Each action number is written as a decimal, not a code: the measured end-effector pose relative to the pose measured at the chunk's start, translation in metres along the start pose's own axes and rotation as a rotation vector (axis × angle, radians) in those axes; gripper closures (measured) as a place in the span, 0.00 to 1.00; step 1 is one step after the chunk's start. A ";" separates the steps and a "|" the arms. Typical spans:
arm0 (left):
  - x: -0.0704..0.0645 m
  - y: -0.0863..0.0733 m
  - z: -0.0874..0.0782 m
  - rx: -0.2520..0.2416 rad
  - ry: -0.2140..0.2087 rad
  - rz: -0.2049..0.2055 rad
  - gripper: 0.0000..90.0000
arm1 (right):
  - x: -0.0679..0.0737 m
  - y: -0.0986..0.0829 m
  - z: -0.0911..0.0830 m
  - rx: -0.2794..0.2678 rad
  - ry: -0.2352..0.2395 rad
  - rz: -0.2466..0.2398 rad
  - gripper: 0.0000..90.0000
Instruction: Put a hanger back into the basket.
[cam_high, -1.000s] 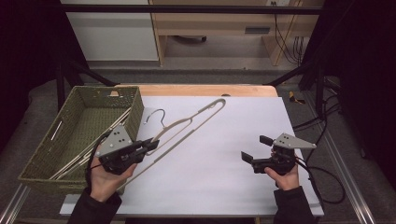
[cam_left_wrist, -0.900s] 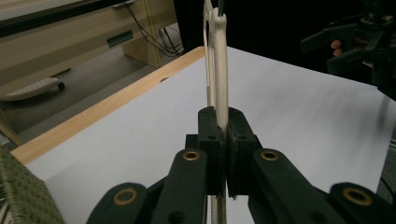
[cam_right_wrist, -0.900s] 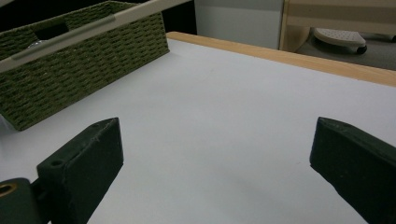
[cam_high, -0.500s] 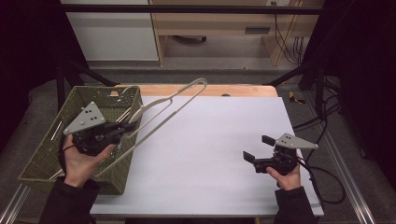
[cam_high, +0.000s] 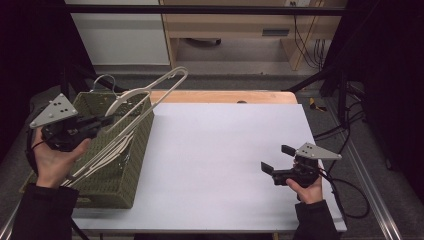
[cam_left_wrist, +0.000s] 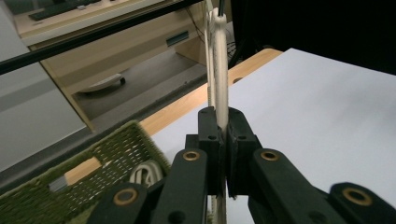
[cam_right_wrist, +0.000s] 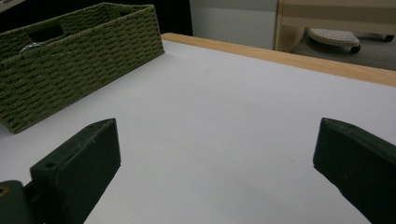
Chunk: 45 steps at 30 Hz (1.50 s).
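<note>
High view: the left hand-held gripper (cam_high: 102, 121) is held up over the green wicker basket (cam_high: 131, 165) at the left edge of the white tabletop (cam_high: 220, 165), and it pinches a cream clothes hanger (cam_high: 150, 95). The hanger is lifted clear of the tabletop and slants upward to the right, its long loop end reaching past the basket's far corner above the wooden strip at the back, while its metal hook (cam_high: 104, 80) sticks up above the basket's far rim. More pale hangers (cam_high: 107, 152) lie inside the basket, slanting along its length beneath the lifted one.

In the left gripper view, the two black jaws are pressed together on the hanger's (cam_left_wrist: 219, 60) thin edge, which rises straight up from between them; the basket (cam_left_wrist: 93, 172) sits below and to the left, with a pale hanger curve visible inside it.

The right hand-held gripper (cam_high: 276, 159) is held by the person's right hand (cam_high: 305, 187) low over the tabletop near its right front corner, well apart from the basket and hanger. In the right gripper view its jaws are spread wide with nothing between them but bare white tabletop (cam_right_wrist: 224, 121), and the basket (cam_right_wrist: 79, 60) shows at the far left.
</note>
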<state>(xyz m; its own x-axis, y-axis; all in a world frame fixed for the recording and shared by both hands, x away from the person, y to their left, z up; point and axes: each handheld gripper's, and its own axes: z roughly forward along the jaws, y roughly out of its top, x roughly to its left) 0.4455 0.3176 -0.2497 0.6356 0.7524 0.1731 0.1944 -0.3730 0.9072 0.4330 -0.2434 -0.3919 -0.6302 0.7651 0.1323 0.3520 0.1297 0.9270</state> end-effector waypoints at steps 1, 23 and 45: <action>0.003 -0.002 -0.001 0.007 0.004 -0.001 0.96 | 0.000 0.000 0.000 0.001 0.002 -0.003 0.02; 0.070 -0.057 -0.017 0.123 0.125 -0.020 0.96 | 0.000 -0.001 0.003 0.007 0.003 0.011 0.01; 0.082 -0.101 -0.008 0.249 0.141 0.003 0.96 | 0.000 -0.002 0.004 0.014 0.012 0.006 0.01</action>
<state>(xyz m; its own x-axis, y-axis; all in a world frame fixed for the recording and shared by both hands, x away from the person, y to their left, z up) 0.4720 0.4216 -0.3240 0.5296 0.8125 0.2435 0.3810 -0.4844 0.7875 0.4350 -0.2410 -0.3951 -0.6364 0.7583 0.1417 0.3651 0.1342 0.9212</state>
